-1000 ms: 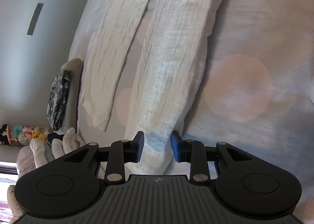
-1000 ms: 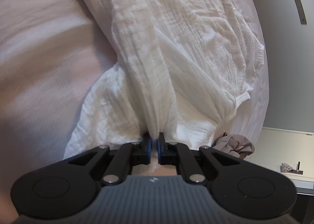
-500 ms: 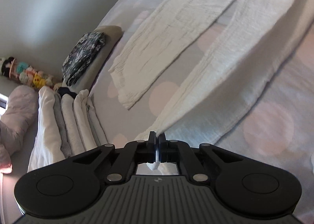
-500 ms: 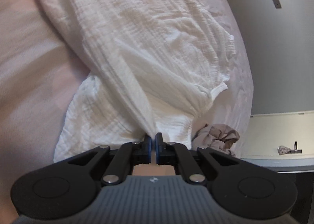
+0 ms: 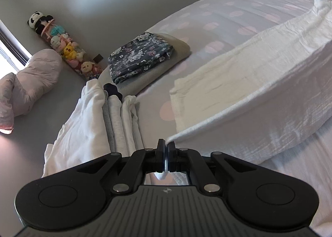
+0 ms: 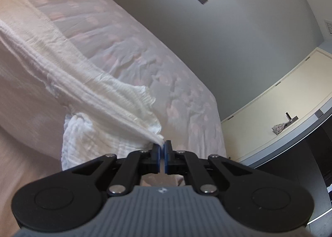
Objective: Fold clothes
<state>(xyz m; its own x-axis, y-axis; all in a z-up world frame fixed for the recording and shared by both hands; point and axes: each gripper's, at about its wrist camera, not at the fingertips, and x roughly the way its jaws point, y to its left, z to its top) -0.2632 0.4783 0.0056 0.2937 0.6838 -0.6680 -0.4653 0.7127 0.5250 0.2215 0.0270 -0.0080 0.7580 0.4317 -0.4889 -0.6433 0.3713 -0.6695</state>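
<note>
A white crinkled-cotton garment (image 5: 259, 83) lies stretched across the bed. My left gripper (image 5: 166, 145) is shut on the hem of one leg and holds it lifted off the sheet, so the cloth runs taut up to the right. My right gripper (image 6: 162, 147) is shut on the other end of the same white garment (image 6: 103, 95), which stretches away to the upper left, lifted above the bed. A loose fold of it hangs below the taut strip.
The bed (image 5: 238, 15) has a pale sheet with pink dots. A row of folded white clothes (image 5: 116, 116) and a folded dark floral garment (image 5: 141, 54) on a grey one lie at its left edge. Stuffed toys (image 5: 62, 44) line the wall. A cream cabinet (image 6: 269, 116) stands right of the bed.
My left gripper has shut on the leg hem and lifted it. Both grippers have risen and tilted up, pulling the garment taut off the bed.
</note>
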